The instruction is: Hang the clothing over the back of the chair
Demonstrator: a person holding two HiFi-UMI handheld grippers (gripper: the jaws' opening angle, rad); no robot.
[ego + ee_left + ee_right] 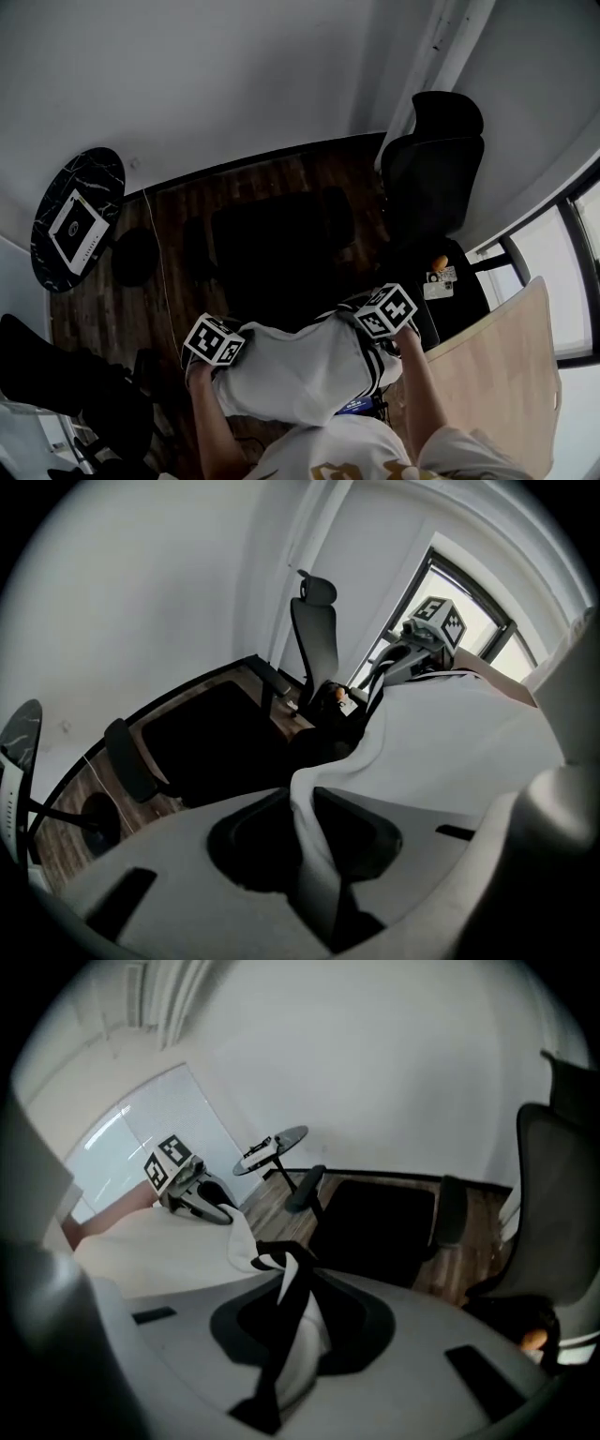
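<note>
Claws (214, 342) (384, 314) opening round shirt (300, 370); black chair (281, 244) ahead.

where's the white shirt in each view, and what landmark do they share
Head view: white shirt at bottom centre.
Left gripper view: white shirt fills the right, a fold running down to bottom centre.
Right gripper view: white shirt at left, its black-trimmed edge at bottom centre.
Shared landmark: the tall black office chair.
</note>
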